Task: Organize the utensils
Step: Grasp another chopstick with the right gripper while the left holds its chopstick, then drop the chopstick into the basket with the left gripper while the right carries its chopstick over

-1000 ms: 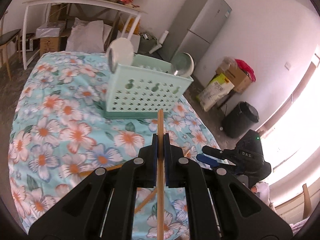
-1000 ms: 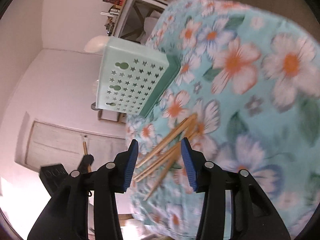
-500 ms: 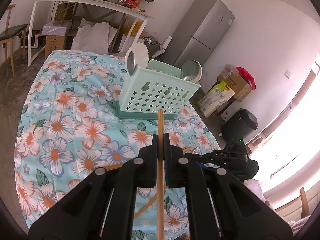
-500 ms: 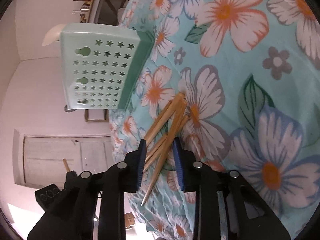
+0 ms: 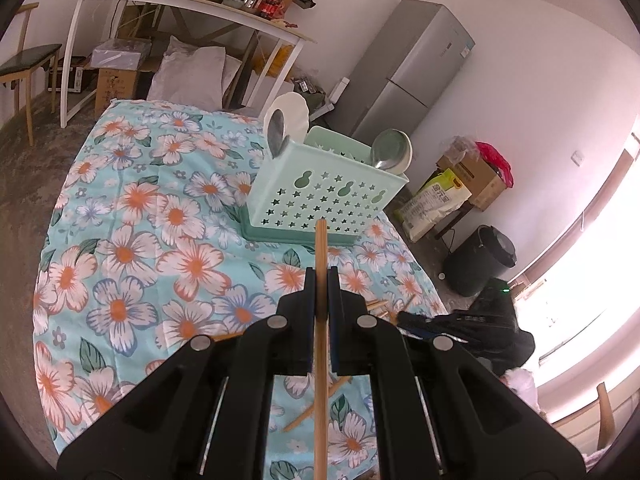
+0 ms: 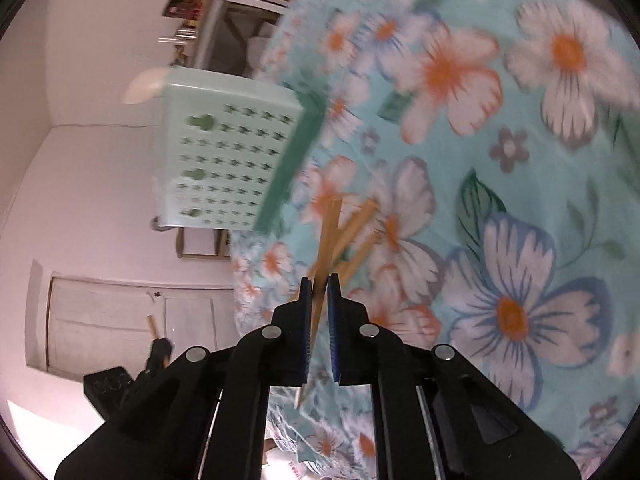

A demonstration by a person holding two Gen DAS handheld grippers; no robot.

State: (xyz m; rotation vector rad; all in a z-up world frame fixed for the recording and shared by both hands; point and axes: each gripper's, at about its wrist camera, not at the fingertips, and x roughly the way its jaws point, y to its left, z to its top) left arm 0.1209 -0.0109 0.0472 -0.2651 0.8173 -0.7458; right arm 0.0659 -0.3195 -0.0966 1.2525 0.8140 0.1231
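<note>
grey fridge (image 5: 404,76) | black bin (image 5: 480,260) | cluttered white table (image 5: 192,4) | cardboard boxes (image 5: 468,172)

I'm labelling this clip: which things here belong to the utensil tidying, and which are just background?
Belongs to the job:
- thin wooden chopstick in the left gripper
- loose wooden chopsticks at the right gripper
- mint-green perforated plastic basket
- metal spoons standing in it

Just lying about:
- grey fridge
- black bin
- cardboard boxes

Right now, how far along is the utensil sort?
Done: spoons stand in the green basket. In hand: the left gripper clamps one chopstick; the right gripper is closed on another chopstick. Left: loose chopsticks on the floral cloth.
</note>
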